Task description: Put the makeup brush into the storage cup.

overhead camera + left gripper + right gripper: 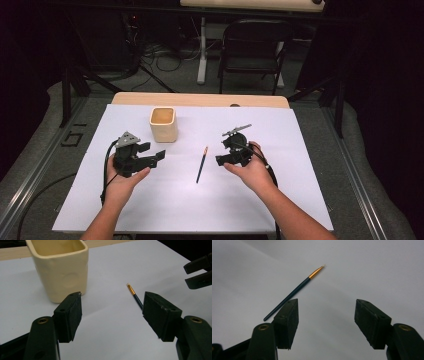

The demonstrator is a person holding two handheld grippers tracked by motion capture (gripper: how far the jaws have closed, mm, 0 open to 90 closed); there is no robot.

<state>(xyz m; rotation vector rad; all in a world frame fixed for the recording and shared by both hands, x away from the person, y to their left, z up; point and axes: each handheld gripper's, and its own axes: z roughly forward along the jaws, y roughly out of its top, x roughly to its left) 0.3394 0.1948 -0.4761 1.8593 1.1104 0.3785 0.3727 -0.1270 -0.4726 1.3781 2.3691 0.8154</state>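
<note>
From the high view we see a table [200,99] covered by a white sheet [190,200] that reaches nearly to its left, right and near edges; a strip of bare wood shows along the far edge. A thin paintbrush [201,164] lies flat near the middle of the sheet, its tip pointing far. A cream cup [163,124] stands upright, far and left of the brush, well apart from it. Our left gripper [150,153] hovers left of the brush, just near of the cup; our right gripper [223,151] sits just right of the brush. Bare sheet lies open all around the brush.

In the left gripper view, the fingers [71,315] stand wide apart with nothing between them but bare sheet. The cup [60,270] rises just beyond the left finger, and the brush [135,297] lies beyond the right one, its tip toward the far side.

In the right gripper view, the fingers [372,322] are spread wide and hold nothing. The brush [294,291] lies slantwise beyond the left finger, untouched, with clear sheet ahead and to the right.
</note>
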